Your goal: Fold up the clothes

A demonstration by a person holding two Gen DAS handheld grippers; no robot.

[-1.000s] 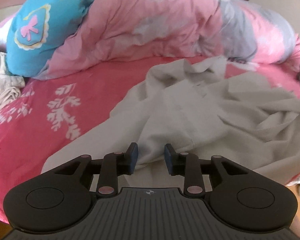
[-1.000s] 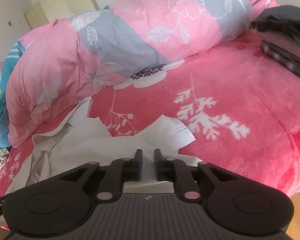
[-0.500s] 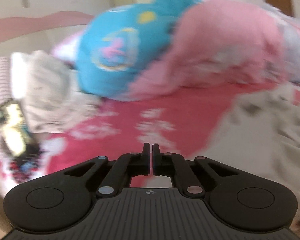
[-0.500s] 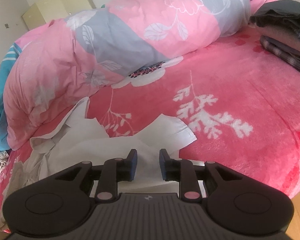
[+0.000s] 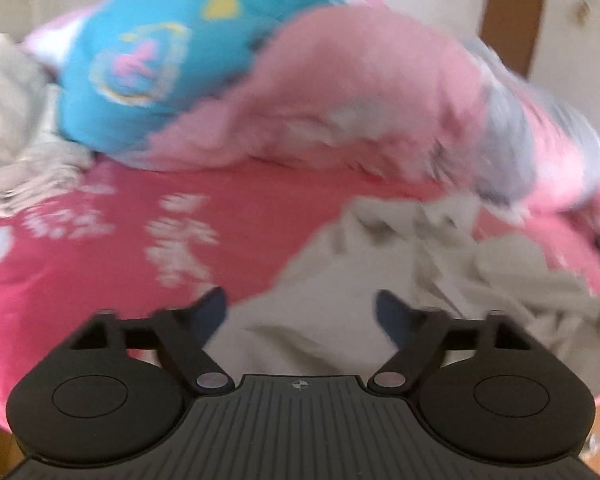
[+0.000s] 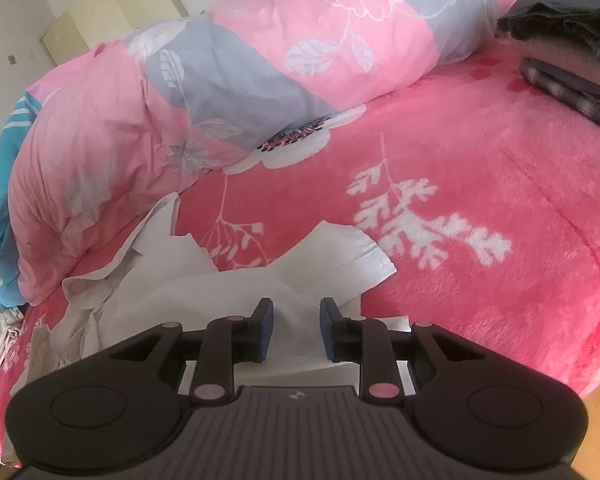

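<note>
A crumpled off-white shirt (image 5: 380, 264) lies on the pink floral bedspread (image 5: 100, 280). In the blurred left wrist view my left gripper (image 5: 300, 300) hovers over the shirt's near edge. Its jaws are opening wide, and no cloth is pinched between them. In the right wrist view the same shirt (image 6: 204, 280) spreads out with one short sleeve (image 6: 352, 248) pointing right. My right gripper (image 6: 296, 308) sits low over the cloth near that sleeve. Its jaws stand a little apart; fabric shows in the gap, and the pads do not press on it.
A rolled pink-and-grey quilt (image 6: 260, 80) runs along the back of the bed, with a blue patterned cushion (image 5: 140, 60) at its left end. Dark folded clothes (image 6: 564, 12) and a plaid item (image 6: 568, 92) lie far right. A pale cloth heap (image 5: 8, 120) sits far left.
The left gripper shut, swung left over the bedspread, then came back over the shirt and spread its jaws wide. The right jaws parted a little and stayed in place.
</note>
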